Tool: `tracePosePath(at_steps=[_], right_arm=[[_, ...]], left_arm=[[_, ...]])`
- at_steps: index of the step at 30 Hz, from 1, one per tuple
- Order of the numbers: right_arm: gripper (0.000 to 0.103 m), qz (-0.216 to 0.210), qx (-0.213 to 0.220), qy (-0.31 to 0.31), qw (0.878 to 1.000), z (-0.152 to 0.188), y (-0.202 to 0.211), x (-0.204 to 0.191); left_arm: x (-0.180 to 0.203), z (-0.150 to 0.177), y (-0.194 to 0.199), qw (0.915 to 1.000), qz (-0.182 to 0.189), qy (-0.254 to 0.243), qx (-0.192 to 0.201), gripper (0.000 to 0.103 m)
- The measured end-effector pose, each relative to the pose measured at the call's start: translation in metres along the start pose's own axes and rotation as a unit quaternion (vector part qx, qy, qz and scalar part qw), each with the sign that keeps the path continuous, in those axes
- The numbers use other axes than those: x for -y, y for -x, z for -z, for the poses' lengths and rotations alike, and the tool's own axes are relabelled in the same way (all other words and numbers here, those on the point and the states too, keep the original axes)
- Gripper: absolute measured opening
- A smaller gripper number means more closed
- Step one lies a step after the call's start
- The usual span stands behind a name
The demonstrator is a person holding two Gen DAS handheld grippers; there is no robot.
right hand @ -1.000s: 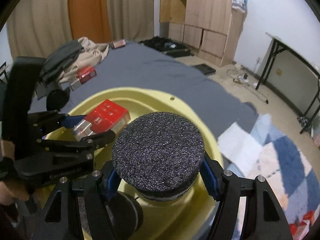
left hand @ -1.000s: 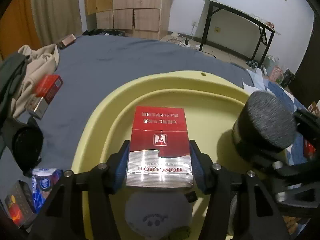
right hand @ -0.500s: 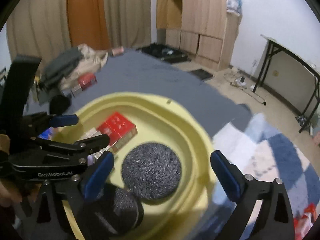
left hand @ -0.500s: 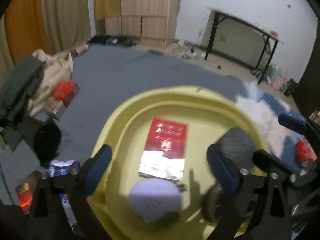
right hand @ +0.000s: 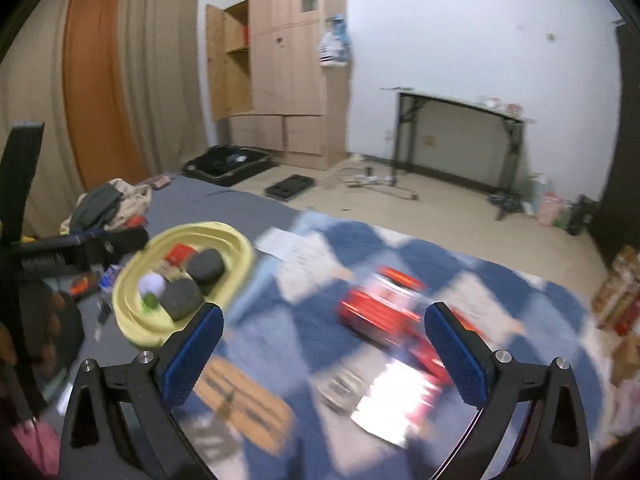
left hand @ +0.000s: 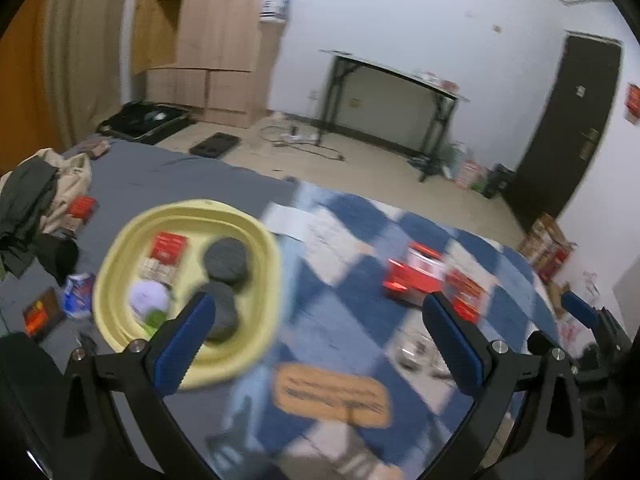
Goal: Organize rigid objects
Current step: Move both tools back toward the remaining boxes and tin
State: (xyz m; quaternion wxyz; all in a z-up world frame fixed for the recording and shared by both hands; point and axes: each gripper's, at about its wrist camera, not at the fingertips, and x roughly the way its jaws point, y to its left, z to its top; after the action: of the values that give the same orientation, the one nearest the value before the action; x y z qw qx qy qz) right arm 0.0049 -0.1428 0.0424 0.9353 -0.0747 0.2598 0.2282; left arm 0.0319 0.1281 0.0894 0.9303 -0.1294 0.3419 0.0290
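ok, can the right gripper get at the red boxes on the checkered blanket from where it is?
Probably yes. The right gripper is empty, its jaws opening wide, and the red boxes lie just ahead on the checkered blanket with nothing over them. Motion blur hides how they're stacked, so the grasp angle is unclear.

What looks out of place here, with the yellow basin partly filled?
Red boxes lie loose on the checked blanket, outside the yellow basin; more small packets lie scattered to the basin's left. Blur hides details.

White walls (left hand: 400,20), wooden wardrobe (right hand: 288,80), black-legged table (left hand: 392,92), dark door (left hand: 560,128), beige floor (left hand: 360,168)
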Motion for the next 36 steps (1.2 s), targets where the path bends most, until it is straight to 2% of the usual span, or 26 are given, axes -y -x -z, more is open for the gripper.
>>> tracePosePath(at_steps=[4, 7, 8, 10, 11, 13, 16, 28, 31, 33, 36], right_arm=[[0.103, 0.019, -0.014, -0.035, 0.999, 0.045, 0.061, 0.049], [0.103, 0.031, -0.025, -0.05, 0.998, 0.076, 0.093, 0.068], [0.103, 0.036, -0.026, -0.059, 0.997, 0.085, 0.103, 0.071], [0.103, 0.035, -0.022, -0.079, 0.996, 0.098, 0.117, 0.076], [0.103, 0.033, -0.023, -0.091, 0.995, 0.103, 0.12, 0.077], [0.103, 0.027, -0.031, -0.107, 0.993, 0.108, 0.127, 0.08], [0.103, 0.021, -0.026, -0.11, 0.993, 0.104, 0.137, 0.089], [0.103, 0.03, -0.029, -0.111, 0.993, 0.1, 0.088, 0.098], [0.103, 0.032, -0.029, -0.086, 0.995, 0.1, 0.07, 0.1], [0.103, 0.051, -0.042, -0.064, 0.996, 0.101, 0.051, 0.106], [0.103, 0.052, -0.064, -0.03, 0.996, 0.099, 0.021, 0.12]], left_arm=[[0.045, 0.048, 0.01, 0.9994, 0.022, -0.023, -0.012, 0.103], [0.065, 0.083, 0.004, 0.9977, 0.02, -0.05, -0.041, 0.103], [0.073, 0.09, 0.003, 0.9966, 0.007, -0.067, -0.046, 0.103], [0.083, 0.099, 0.005, 0.993, -0.034, -0.11, -0.029, 0.103], [0.086, 0.099, 0.009, 0.9918, -0.038, -0.121, -0.016, 0.103], [0.084, 0.096, 0.015, 0.9922, -0.032, -0.12, 0.001, 0.103], [0.076, 0.093, 0.025, 0.9956, -0.009, -0.092, 0.014, 0.103], [0.088, 0.102, -0.007, 0.995, 0.022, -0.094, -0.028, 0.103], [0.095, 0.102, -0.019, 0.9933, -0.001, -0.113, -0.024, 0.103], [0.097, 0.102, -0.032, 0.9923, 0.005, -0.119, -0.036, 0.103], [0.101, 0.102, -0.06, 0.988, 0.011, -0.14, -0.064, 0.103]])
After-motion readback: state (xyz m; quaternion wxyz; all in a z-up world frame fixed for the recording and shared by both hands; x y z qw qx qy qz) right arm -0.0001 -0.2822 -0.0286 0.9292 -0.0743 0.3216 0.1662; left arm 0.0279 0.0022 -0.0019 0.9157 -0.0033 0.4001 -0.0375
